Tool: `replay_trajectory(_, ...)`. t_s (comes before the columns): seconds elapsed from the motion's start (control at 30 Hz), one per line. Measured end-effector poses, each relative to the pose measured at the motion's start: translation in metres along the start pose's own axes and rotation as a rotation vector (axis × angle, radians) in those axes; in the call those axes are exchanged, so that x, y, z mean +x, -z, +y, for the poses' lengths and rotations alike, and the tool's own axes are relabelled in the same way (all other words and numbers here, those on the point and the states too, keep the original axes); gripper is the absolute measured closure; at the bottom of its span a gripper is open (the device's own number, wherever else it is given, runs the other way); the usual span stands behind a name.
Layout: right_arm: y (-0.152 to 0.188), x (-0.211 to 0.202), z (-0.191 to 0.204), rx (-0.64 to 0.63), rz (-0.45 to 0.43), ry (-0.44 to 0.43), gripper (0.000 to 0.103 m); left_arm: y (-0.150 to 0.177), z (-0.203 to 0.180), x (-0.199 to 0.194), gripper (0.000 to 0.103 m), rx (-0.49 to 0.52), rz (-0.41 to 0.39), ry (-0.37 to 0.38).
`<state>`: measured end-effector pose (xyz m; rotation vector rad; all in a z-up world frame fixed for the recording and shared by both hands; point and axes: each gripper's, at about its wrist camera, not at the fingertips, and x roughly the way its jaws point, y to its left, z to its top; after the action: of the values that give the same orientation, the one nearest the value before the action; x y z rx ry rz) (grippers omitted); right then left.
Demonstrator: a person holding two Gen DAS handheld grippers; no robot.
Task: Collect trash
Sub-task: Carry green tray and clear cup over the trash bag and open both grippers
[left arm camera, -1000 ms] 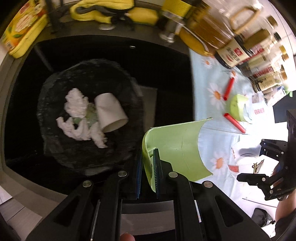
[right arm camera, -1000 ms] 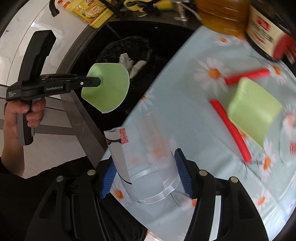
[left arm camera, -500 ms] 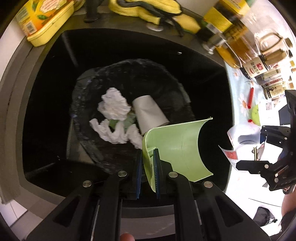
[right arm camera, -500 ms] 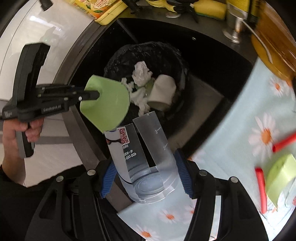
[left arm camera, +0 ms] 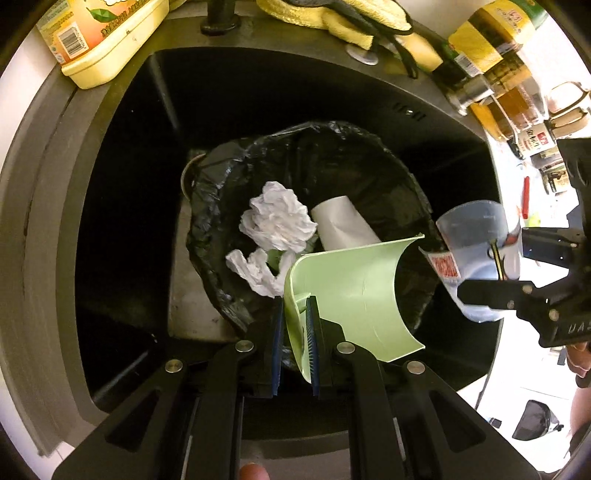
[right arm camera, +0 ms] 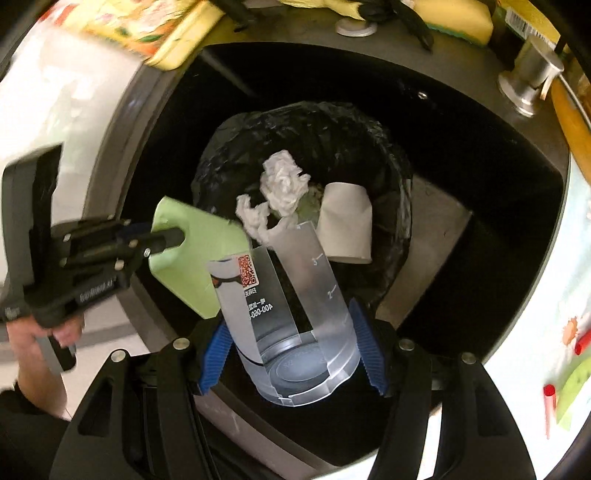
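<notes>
A bin lined with a black bag (left arm camera: 369,147) (right arm camera: 354,122) stands in a dark sink. It holds crumpled white tissue (left arm camera: 277,221) (right arm camera: 284,184) and a white paper cup (left arm camera: 343,225) (right arm camera: 347,225). My left gripper (left arm camera: 295,325) is shut on a curved piece of green plastic (left arm camera: 354,288) (right arm camera: 192,251), held over the bin's near rim. My right gripper (right arm camera: 291,343) is shut on a cut clear plastic cup (right arm camera: 288,317) (left arm camera: 476,251), held over the bin's near right edge.
The sink rim (left arm camera: 48,221) surrounds the bin. A yellow box (left arm camera: 103,37), yellow cloths (left arm camera: 332,14) and bottles (left arm camera: 495,48) stand along the back. A daisy tablecloth (right arm camera: 554,258) at the right carries red straws (right arm camera: 583,341) and another green piece (right arm camera: 576,395).
Both grippers have swung left from the tablecloth to over the bin, carrying the green plastic and the clear cup. The bin now sits centred in both views.
</notes>
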<state>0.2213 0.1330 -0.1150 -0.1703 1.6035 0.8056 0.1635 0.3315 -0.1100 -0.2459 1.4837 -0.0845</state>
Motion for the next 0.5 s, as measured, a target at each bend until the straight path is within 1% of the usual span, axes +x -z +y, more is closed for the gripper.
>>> replay_trajectory(0.1,-0.010,0.004,0.003,0.034,0.002,-0.023,0.042,-0.006,0.002,0.005,0.092,0.012,0.001,0.009)
replay_trajectory(0.17,-0.016,0.006,0.004,0.042,0.001,-0.019,0.041,-0.008,0.003,0.005,0.092,0.018,0.002,0.015)
replay_trajectory(0.23,-0.019,0.005,0.002,0.065,-0.002,-0.025,0.039,-0.012,0.004,0.007,0.091,0.022,0.008,0.014)
replay_trajectory(0.3,-0.024,0.006,-0.002,0.097,-0.004,-0.037,0.033,-0.016,0.006,0.010,0.088,0.020,0.021,0.016)
replay_trajectory(0.37,-0.026,0.010,-0.008,0.136,0.007,-0.059,0.031,-0.018,0.008,0.013,0.086,0.022,0.029,0.009)
replay_trajectory(0.4,-0.027,0.010,-0.010,0.145,0.013,-0.062,0.026,-0.019,0.008,0.014,0.081,0.022,0.036,0.005)
replay_trajectory(0.43,-0.026,0.011,-0.011,0.152,0.017,-0.062,0.023,-0.019,0.008,0.015,0.064,0.022,0.041,0.003)
replay_trajectory(0.47,-0.025,0.012,-0.013,0.158,0.020,-0.059,0.021,-0.019,0.009,0.015,0.056,0.020,0.040,0.006)
replay_trajectory(0.5,-0.024,0.012,-0.014,0.160,0.024,-0.058,0.021,-0.019,0.009,0.015,0.056,0.019,0.038,0.009)
